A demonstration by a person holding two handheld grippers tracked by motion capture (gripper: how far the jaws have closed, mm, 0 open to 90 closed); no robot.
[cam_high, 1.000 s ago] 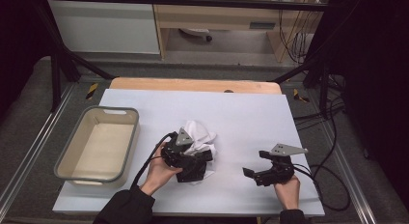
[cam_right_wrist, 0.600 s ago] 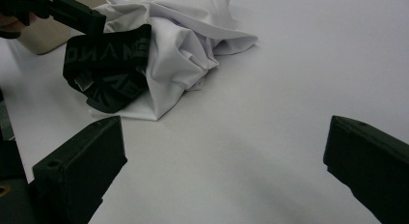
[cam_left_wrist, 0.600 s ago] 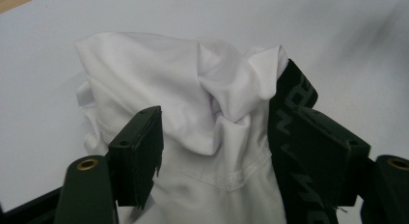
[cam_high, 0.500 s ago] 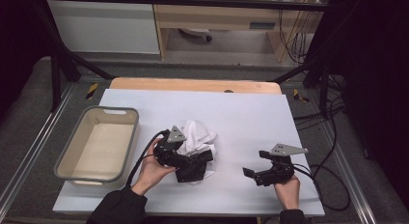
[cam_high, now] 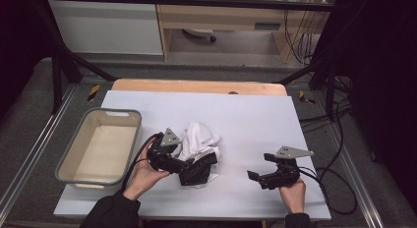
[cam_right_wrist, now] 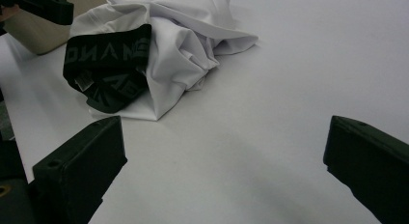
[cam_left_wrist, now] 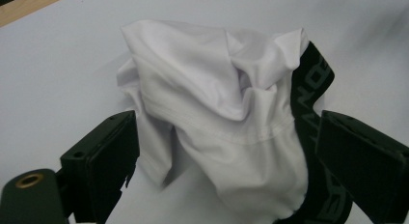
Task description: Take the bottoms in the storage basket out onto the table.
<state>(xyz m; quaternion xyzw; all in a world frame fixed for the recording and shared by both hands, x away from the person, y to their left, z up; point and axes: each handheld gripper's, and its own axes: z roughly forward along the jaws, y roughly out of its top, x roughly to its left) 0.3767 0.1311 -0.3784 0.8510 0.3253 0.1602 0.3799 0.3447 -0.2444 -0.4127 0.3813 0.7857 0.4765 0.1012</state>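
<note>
Your left tool (cam_high: 196, 170): just spread, white garment (cam_left_wrist: 217, 118) loose between | black waistband (cam_right_wrist: 108, 64): lettering partly legible, "ANO" | right tool (cam_high: 258, 178): spread

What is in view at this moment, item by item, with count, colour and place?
Garment: one, white with a black lettered waistband, crumpled at the table's middle, between the left gripper's open jaws.
Tub: one, grey rim, cream inside, nothing in it, at the table's left edge.
Table: one, white sheet over a wooden top.
Shelf unit: one, wooden, behind the table.
Cables: several, black, on the floor at right.
Left gripper: one, black; its jaws have just been opening, with the garment between them.
Right gripper: one, black, jaws open over bare table at right.
Hands: two, at the near edge.
</note>
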